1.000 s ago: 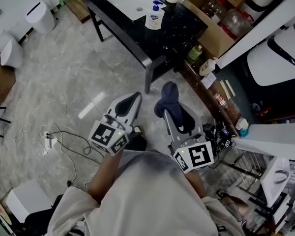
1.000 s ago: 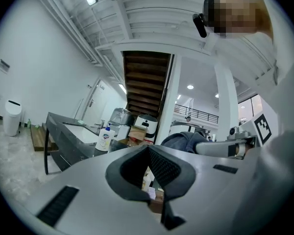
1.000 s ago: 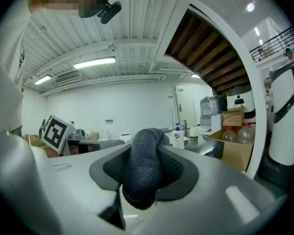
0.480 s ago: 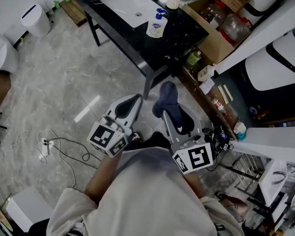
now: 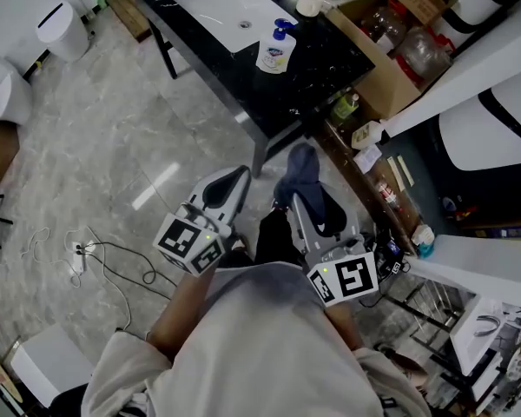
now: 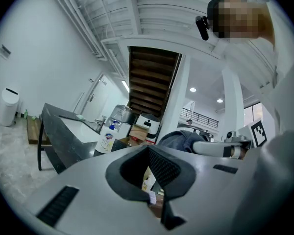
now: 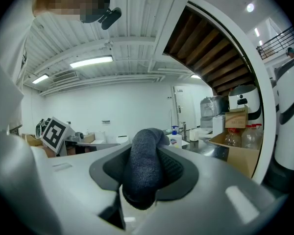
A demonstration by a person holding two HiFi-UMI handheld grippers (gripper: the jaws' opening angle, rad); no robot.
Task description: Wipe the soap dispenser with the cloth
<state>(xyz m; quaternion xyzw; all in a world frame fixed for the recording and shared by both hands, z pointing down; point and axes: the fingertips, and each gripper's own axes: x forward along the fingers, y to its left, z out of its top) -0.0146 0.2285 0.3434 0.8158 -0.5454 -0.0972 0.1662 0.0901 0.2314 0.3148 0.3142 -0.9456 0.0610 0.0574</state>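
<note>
Right gripper (image 5: 295, 205): jaws clamped on a dark grey cloth (image 5: 297, 170), its bunched end protruding past the jaw tips. Left gripper (image 5: 236, 177), alongside: jaws closed together, holding nothing. The soap dispenser (image 5: 274, 47) stands upright on the black countertop (image 5: 326, 63), well ahead of both grippers and just beside the white sink basin (image 5: 217, 3).

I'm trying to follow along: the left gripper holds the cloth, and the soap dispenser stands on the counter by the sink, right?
No: the right gripper, not the left gripper, holds the cloth, as the right gripper view shows. The soap dispenser does stand on the counter by the sink.
</note>
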